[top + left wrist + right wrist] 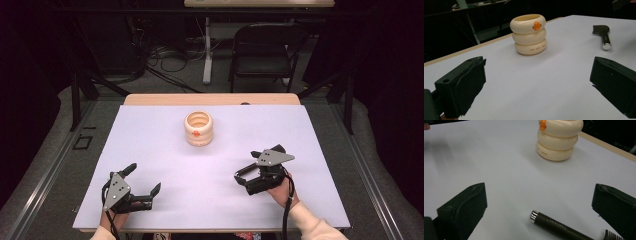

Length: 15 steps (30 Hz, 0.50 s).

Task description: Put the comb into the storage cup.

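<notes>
Your left gripper [141, 179] sits nearer you than the cream holder [198, 128] and to its left, low over the surface [150, 135], jaws spread wide with nothing between them. In the left gripper view the two black jaws stand far apart at the bottom corners, bare white surface between.

Holder: one piece, cream-coloured, shaped like three stacked rounded rings, open at the top, upright. One orange mark on the top ring; small orange lettering on the bottom ring, too small to read. It stands toward the far middle of the surface, well apart from both grippers.

Brush [559, 227]: one, lying flat on the surface, nearer you than the holder and to its right. Dark handle with a shiny metal end cap and faint lettering along it; dark teeth just visible at the bottom edge of the right gripper view.

Your right gripper [247, 177] is nearer you than the holder and to its right, jaws spread, closing on nothing; the brush lies between them, apart from both.

Count: holder 1, brush 1, grippers 2.

View differences: the high view hides the brush under the right gripper. The left gripper view shows the brush [603, 37] whole from afar, broad dark head and metal cap, right of the holder [529, 33]. The right gripper view gives the handle up close, with the holder [559, 140] beyond it.
</notes>
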Each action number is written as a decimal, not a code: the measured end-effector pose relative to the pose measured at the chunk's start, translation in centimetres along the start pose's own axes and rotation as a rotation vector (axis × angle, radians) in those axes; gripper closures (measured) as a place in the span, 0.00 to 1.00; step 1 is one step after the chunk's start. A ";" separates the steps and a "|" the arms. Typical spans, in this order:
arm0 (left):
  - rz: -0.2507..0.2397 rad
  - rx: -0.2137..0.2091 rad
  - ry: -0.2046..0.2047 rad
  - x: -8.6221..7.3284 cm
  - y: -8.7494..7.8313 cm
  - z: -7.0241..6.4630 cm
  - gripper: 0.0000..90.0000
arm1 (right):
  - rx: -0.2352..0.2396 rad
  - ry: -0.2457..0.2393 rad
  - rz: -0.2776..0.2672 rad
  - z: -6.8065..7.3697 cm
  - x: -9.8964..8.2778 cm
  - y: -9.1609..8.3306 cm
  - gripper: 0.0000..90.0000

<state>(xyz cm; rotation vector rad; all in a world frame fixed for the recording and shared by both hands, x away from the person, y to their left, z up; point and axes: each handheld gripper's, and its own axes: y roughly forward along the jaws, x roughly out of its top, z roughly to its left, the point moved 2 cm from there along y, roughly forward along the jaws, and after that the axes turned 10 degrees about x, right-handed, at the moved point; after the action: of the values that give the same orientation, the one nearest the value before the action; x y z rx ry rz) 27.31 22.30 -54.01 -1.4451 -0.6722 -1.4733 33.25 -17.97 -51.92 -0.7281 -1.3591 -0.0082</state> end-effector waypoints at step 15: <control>-0.005 -0.001 0.004 0.1 0.0 0.0 0.00 | 0.037 0.026 0.033 -0.8 0.8 1.9 0.00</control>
<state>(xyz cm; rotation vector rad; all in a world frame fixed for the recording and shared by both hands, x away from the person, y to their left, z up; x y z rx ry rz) 27.30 22.30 -53.95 -1.4424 -0.6728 -1.4800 34.95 -16.57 -52.12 -0.7171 -1.3189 0.0332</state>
